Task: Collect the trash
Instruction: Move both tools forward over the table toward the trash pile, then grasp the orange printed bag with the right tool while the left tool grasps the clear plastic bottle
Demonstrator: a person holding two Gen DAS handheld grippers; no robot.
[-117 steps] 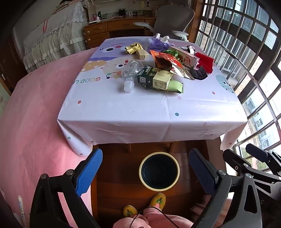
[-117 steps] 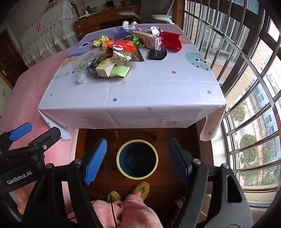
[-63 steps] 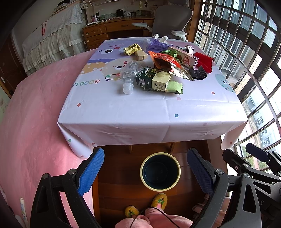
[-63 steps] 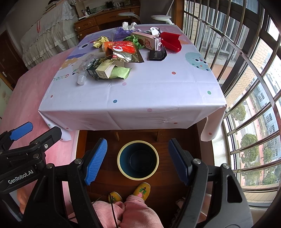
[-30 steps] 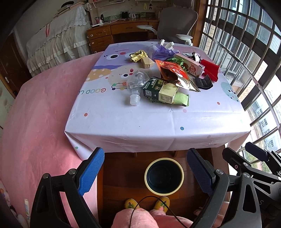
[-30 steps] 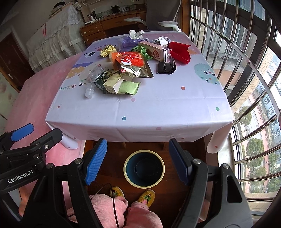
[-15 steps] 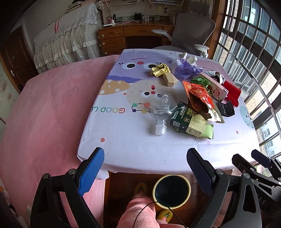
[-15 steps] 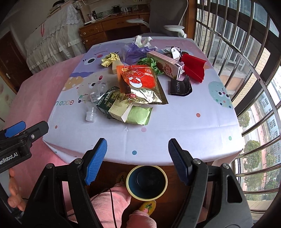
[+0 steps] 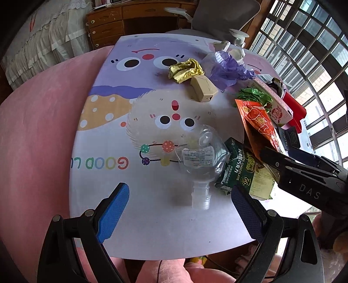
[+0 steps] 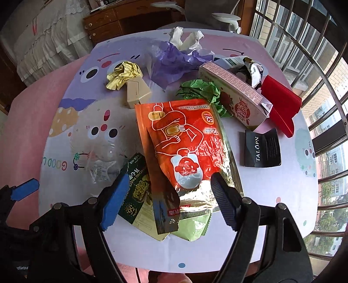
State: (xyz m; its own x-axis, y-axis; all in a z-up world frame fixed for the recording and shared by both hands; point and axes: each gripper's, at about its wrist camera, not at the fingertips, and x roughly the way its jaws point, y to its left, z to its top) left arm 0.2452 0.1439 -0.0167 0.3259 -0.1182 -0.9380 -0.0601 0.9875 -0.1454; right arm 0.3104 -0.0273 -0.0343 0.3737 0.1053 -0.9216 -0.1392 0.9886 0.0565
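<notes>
Both tongs wide, holding nothing. Left tongs (image 9: 180, 209) hang over the bottle (image 9: 201, 159), cap at 6 o'clock. Right tongs (image 10: 167, 196) straddle the red pouch (image 10: 182, 150) on the bench (image 9: 152, 228). Best lowered squarely, closing across the bottle neck.

A cartoon-print tablecloth (image 9: 152, 228) covers the table; clear bottle (image 9: 201, 156), wrappers and cartons lie scattered.

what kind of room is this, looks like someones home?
Most likely a bedroom or study in a home: a wooden desk with drawers and an office chair stand behind the table with a cartoon-print cloth, beside a barred window.
</notes>
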